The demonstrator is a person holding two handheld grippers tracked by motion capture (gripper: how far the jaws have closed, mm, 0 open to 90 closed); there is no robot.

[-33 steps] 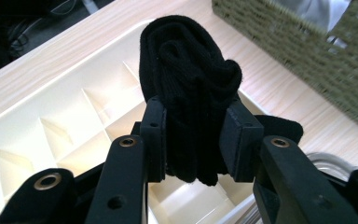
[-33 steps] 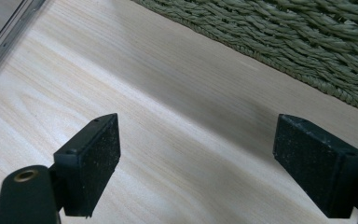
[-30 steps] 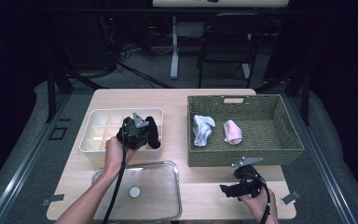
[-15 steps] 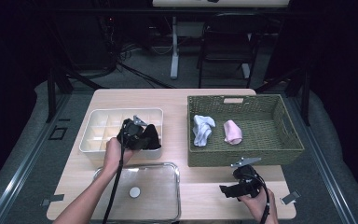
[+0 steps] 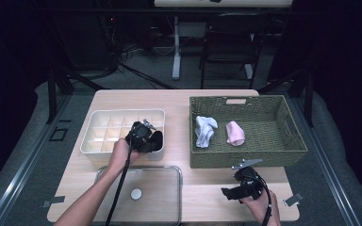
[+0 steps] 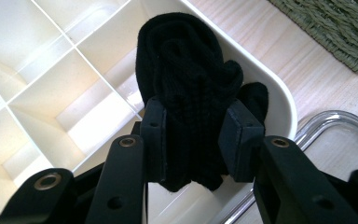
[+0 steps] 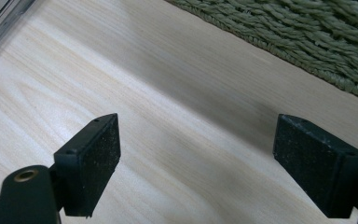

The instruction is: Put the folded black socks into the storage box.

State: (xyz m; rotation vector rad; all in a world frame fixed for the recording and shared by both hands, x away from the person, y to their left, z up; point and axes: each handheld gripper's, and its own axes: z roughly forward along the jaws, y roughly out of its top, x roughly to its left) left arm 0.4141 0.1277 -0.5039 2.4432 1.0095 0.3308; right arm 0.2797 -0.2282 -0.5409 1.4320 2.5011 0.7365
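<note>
A rolled black sock (image 6: 191, 98) is pinched between the jaws of my left gripper (image 6: 195, 140), which is shut on it. It hangs over the near right corner cell of the white divided organiser tray (image 5: 104, 123). From above, that left gripper (image 5: 147, 141) and the black sock (image 5: 154, 140) sit at the tray's right end. My right gripper (image 5: 228, 193) rests low over the table's front right, open, its pads (image 7: 93, 158) wide apart above bare wood. A white sock (image 5: 204, 131) and a pink sock (image 5: 235, 133) lie in the woven basket (image 5: 292, 128).
A clear lid (image 5: 158, 197) with a round knob lies at the table's front, just below the tray. The basket's woven wall (image 7: 307, 37) runs close past the right gripper. Chairs and cables stand on the dark floor beyond the table.
My left gripper has carried the black sock a little to the right and lower, toward the tray's near right corner. The right gripper has stayed put.
</note>
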